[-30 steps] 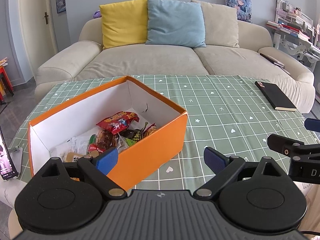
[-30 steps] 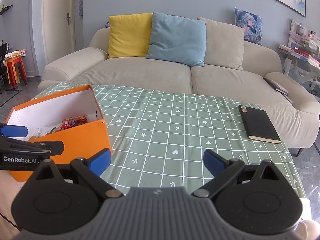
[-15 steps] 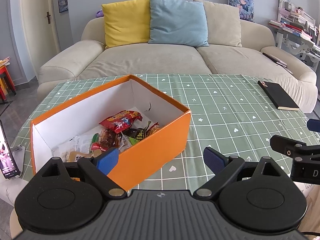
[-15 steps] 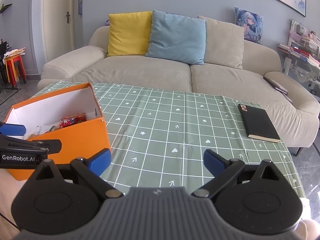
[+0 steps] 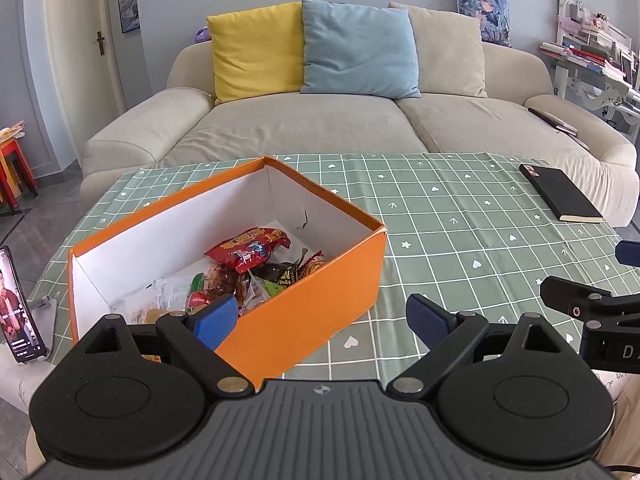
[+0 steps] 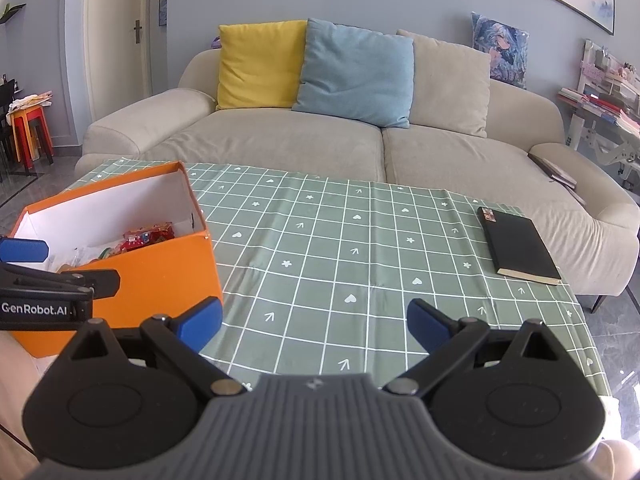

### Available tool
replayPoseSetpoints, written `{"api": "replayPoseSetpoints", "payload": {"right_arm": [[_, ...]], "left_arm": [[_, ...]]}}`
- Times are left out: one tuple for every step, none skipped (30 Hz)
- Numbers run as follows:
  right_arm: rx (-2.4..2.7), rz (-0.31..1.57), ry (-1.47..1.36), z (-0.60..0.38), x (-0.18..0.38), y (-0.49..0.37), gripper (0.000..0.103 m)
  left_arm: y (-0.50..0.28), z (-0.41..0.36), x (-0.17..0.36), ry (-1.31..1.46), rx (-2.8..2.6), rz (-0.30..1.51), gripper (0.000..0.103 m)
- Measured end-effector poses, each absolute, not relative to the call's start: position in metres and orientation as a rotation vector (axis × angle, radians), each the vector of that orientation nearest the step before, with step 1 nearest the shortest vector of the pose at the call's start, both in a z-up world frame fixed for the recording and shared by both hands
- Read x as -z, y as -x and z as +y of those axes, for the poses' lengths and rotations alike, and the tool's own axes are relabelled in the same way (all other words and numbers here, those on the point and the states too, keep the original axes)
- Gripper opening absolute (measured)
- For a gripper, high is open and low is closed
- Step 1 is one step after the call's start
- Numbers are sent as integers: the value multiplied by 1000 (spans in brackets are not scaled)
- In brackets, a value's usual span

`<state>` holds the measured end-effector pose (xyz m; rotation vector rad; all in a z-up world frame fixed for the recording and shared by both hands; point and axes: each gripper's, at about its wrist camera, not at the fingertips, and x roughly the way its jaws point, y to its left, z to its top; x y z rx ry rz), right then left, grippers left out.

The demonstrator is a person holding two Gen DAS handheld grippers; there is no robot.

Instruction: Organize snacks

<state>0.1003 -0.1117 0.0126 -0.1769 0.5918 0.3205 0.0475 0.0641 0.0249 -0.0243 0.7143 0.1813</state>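
Room: living room with a beige sofa [image 5: 320, 128] behind the table, carrying a yellow cushion [image 5: 256, 50], a blue cushion [image 5: 358, 50] and a beige cushion [image 5: 448, 52].
Table: covered by a green checked cloth [image 6: 340, 248] printed with small hearts, stars and arrows.
Box: an open orange box [image 5: 304, 300] with white inner walls stands on the left part of the table.
Snacks: packets lie heaped on the box floor, a red snack bag [image 5: 250, 248] on top, green and clear wrappers beneath it.
Notebook: a black notebook [image 6: 520, 246] lies flat near the table's far right edge, well apart from the box.
Phone: a phone [image 5: 16, 312] is propped upright at the table's left edge, screen lit.
Left tongs [image 5: 320, 320]: spread wide, empty, held above the near corner of the box.
Right tongs [image 6: 316, 320]: spread wide, empty, over bare cloth just right of the box.
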Motion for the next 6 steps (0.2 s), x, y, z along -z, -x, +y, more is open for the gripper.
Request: {"api": "replayPoseSetpoints", "payload": {"right_arm": [[-320, 593, 177, -111, -12, -100, 96], [-320, 594, 177, -111, -12, -100, 96], [-319, 596, 177, -111, -11, -100, 96], [-319, 597, 176, -111, -11, -101, 96], [-319, 599, 176, -111, -11, -101, 96], [-319, 600, 175, -111, -11, -101, 96]], "left_arm": [[-48, 64, -25, 25, -181, 715, 103], [-47, 64, -25, 28, -180, 717, 103], [-47, 64, -25, 31, -178, 718, 103], [-47, 64, -25, 33, -177, 718, 103], [-47, 64, -25, 32, -178, 718, 103], [-47, 64, -25, 32, -177, 718, 103]]}}
